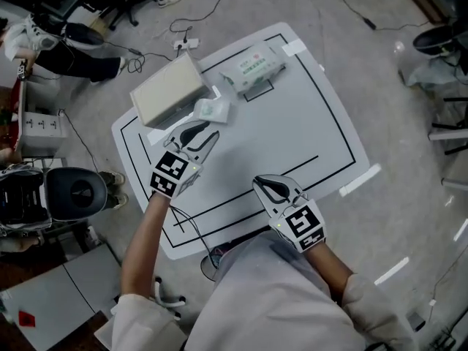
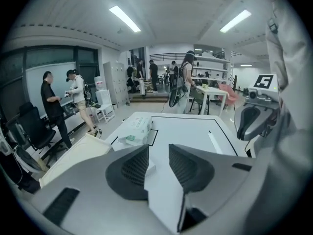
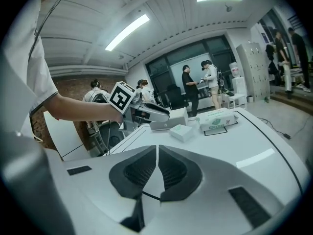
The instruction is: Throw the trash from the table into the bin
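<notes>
Two pieces of trash lie on the white table (image 1: 292,123). One small white packet (image 1: 212,110) is just ahead of the left gripper (image 1: 203,133), and one green-printed wipes pack (image 1: 252,66) is near the far edge. One beige box (image 1: 168,90) stands beside the packet. The left gripper's jaws are a little apart and press on nothing, while the right gripper (image 1: 265,186) is closed and empty. Only the gripper views show people (image 2: 78,99) standing in the room, and only the head view shows the floor cables (image 1: 212,9).
</notes>
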Available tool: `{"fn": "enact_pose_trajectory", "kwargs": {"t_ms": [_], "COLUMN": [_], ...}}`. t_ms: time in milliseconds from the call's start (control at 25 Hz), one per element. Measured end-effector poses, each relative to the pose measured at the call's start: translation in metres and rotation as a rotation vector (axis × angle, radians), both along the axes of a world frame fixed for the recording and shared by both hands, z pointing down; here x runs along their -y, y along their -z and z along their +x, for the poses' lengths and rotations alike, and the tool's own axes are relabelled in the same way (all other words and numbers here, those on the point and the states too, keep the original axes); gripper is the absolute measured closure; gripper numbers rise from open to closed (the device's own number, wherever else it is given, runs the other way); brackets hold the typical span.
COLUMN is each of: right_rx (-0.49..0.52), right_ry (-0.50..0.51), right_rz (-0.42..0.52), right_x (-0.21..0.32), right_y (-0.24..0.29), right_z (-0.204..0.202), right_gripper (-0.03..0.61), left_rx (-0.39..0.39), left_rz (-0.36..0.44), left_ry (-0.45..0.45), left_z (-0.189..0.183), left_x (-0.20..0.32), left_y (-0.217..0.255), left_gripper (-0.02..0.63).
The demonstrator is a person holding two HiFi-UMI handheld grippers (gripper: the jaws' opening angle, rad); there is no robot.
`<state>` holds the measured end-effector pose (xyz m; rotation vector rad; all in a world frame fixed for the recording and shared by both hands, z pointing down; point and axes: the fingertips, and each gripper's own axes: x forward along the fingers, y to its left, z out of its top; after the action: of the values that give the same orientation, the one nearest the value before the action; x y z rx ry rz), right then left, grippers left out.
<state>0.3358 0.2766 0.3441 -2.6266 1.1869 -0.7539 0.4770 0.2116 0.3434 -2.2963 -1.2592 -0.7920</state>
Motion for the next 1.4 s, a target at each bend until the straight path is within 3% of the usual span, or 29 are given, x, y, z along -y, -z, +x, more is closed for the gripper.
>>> {"fn": "enact_pose_trajectory", "kwargs": {"t_ms": [320, 560, 680, 1000, 1400], "right_rx": [0.012, 0.028, 0.032, 0.045, 0.076], "right_ry": [-0.054, -0.088, -0.101, -0.133, -0.180], "right_rz": [-0.006, -0.002, 0.001, 0.014, 0.022], "right_x": [-0.021, -0.027, -0.029, -0.034, -0.047], "right_y": [-0.002, -0.008, -0.009, -0.015, -0.023], "right_z": [0.007, 0.009, 0.011, 0.015, 0.017], "right_gripper": [0.554, 0.554, 0.554, 0.554, 0.554], "left_rx": [0.005, -0.032, -0.028, 0.060, 0.068], "left_rz": [0.124, 0.350, 0.424, 0.459, 0.646], "left_ry": [-0.143, -0.372, -0.451, -0.488, -0.665], "left_z": [0.028, 0.033, 0.035, 0.048, 0.058], "left_x": [-0.006, -0.004, -0.004, -0.007, 0.001], "left_y": [-0.013, -0.037, -0.047, -0.074, -0.105], "left_gripper": [0.476, 0.449, 0.436, 0.361, 0.297]}}
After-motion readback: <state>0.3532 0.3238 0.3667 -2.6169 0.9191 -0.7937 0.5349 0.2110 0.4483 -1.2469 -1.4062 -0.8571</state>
